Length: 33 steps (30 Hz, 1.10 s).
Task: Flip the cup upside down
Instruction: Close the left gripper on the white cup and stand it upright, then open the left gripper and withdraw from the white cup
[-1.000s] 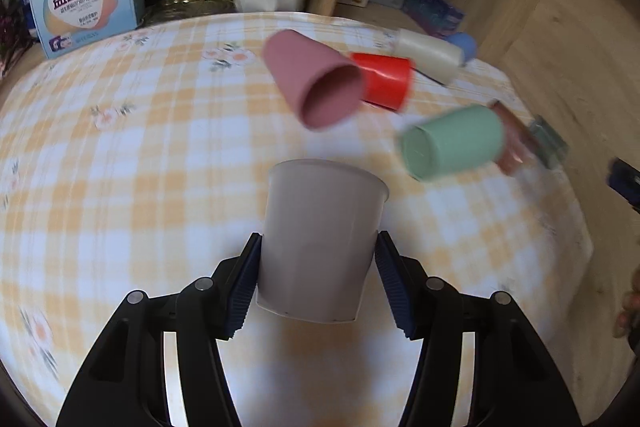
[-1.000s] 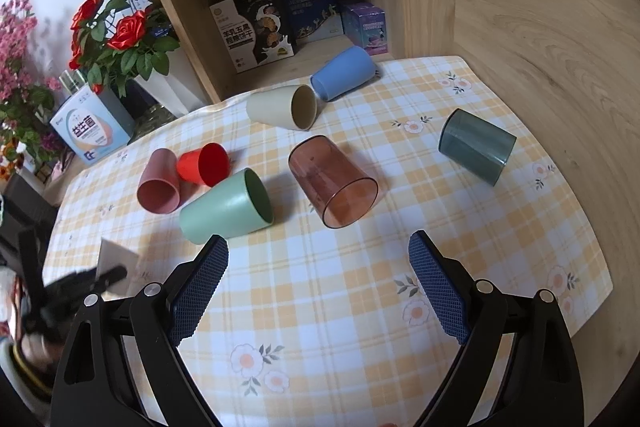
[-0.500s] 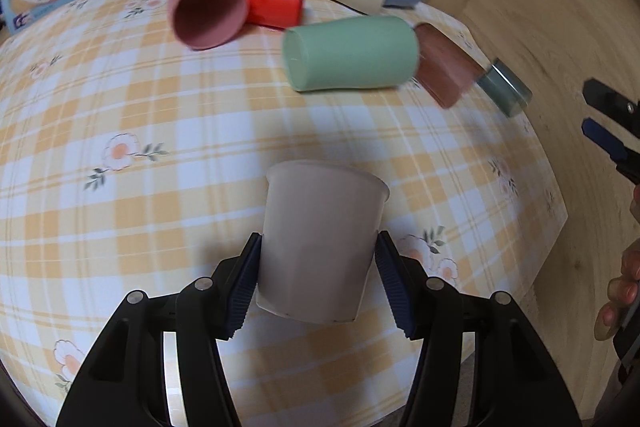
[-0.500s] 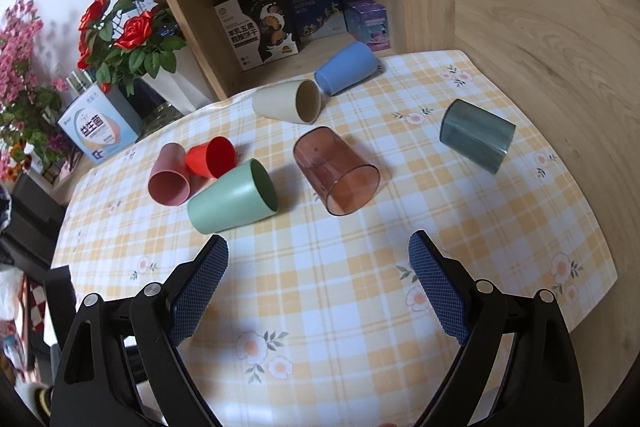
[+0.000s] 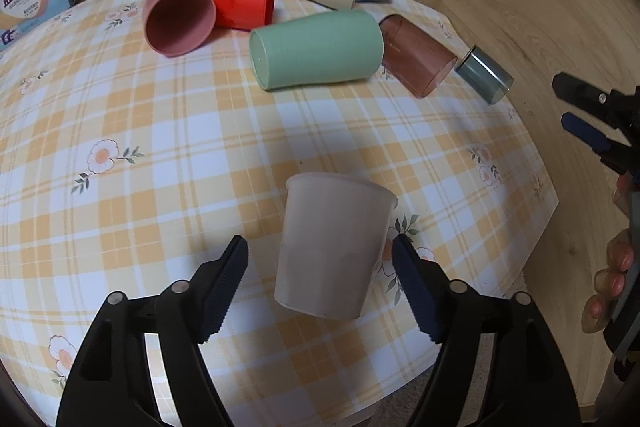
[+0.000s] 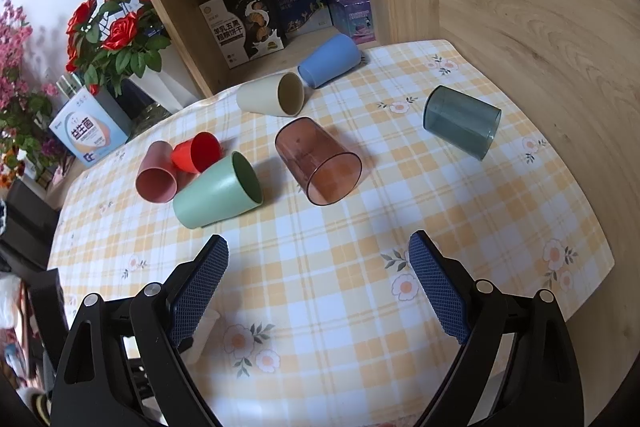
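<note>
A pale beige cup (image 5: 332,247) stands upside down, rim on the checked tablecloth (image 5: 160,131), near the front edge. My left gripper (image 5: 320,259) is open around it; both pads stand clear of its sides. In the right wrist view the cup (image 6: 202,337) shows only partly behind my left finger. My right gripper (image 6: 318,267) is open and empty above the table's front; it also shows at the right edge of the left wrist view (image 5: 588,119).
Several cups lie on their sides farther back: pink (image 6: 156,177), red (image 6: 196,157), green (image 6: 218,191), cream (image 6: 270,99), blue (image 6: 330,61), brown transparent (image 6: 318,161), grey transparent (image 6: 460,121). A wooden shelf with boxes (image 6: 256,23) and a rose vase (image 6: 116,39) stand behind.
My left gripper has opened and let go of the beige cup, which now stands on the table. The left view has shifted a little; the right gripper has barely moved.
</note>
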{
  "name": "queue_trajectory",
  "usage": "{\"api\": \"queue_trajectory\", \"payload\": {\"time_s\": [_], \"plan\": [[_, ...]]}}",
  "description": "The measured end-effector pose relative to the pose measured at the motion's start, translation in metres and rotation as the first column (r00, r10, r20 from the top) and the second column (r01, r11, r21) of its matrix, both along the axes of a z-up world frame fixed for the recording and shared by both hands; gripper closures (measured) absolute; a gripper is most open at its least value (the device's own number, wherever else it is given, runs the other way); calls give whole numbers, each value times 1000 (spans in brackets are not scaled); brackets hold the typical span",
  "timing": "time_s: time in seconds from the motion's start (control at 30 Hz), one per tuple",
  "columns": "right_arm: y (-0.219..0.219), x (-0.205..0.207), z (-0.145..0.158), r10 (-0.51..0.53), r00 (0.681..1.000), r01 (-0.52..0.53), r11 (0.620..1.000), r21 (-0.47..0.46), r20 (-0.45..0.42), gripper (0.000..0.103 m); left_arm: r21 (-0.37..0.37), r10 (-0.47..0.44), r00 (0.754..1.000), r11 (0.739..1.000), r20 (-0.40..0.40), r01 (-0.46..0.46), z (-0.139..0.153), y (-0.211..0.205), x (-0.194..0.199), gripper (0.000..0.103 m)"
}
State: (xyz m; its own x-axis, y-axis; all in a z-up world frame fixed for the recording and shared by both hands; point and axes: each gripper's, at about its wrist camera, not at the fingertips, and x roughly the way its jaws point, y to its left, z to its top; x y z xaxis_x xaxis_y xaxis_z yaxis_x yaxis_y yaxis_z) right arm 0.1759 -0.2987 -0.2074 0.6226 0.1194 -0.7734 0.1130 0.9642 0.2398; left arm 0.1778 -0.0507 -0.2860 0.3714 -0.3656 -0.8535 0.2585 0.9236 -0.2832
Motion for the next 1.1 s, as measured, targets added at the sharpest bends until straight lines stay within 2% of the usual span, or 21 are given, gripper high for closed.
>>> {"api": "queue_trajectory", "payload": {"time_s": [0.3,0.57,0.67,0.73,0.9,1.1], "plan": [[10,-10,5,13,1000,-13,1000,-16,2,14,-6,25,999,1000,35,-25,13,8,-5,27],[29,-22,15,46,999,-46,999,-25,19,14,14,69,989,997,132,-71,45,29,-16,22],[38,-26,20,59,998,-58,998,-25,33,14,19,103,974,994,199,-109,63,42,-23,19],[45,-30,24,73,996,-72,997,-30,43,14,16,132,960,990,247,-140,77,53,-29,14],[63,-38,35,106,992,-103,994,-45,70,14,34,198,911,974,362,-225,108,80,-49,9],[90,-52,44,159,980,-149,985,-86,119,14,65,255,864,948,434,-312,129,110,-74,6]]}}
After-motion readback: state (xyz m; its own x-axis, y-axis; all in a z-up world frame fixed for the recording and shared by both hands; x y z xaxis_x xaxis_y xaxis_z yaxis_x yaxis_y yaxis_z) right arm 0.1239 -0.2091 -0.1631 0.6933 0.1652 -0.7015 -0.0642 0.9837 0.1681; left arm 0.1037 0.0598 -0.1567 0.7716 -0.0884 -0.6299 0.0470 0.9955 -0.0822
